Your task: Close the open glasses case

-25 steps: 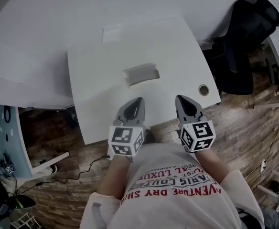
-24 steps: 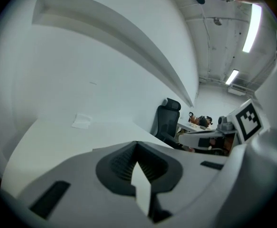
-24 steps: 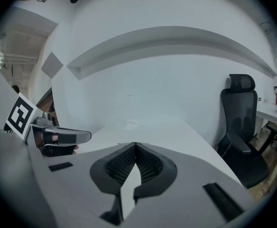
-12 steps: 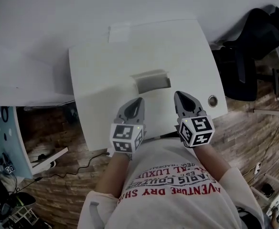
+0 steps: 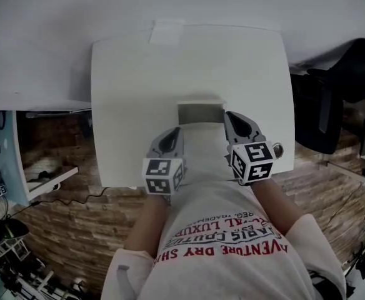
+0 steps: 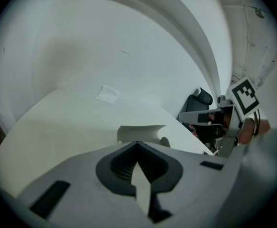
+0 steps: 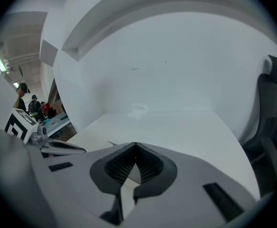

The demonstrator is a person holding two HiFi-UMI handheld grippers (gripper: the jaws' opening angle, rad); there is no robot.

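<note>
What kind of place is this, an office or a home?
Probably an office: a white desk with a cable hole, a black office chair beside it, and wood-pattern flooring.

White T-shirt (image 5: 226, 242) with red and dark lettering, lower centre. Left hand-held gripper (image 5: 175, 131) and right hand-held gripper (image 5: 229, 114): grey shells, dark inner pads, black-and-white marker cubes (image 5: 164, 175).

Your T-shirt (image 5: 227, 245) carries red print, upside down in the head view: "VENTURE DRY SH" and "ARIS COUTU"; the smaller lines can't be read.
</note>
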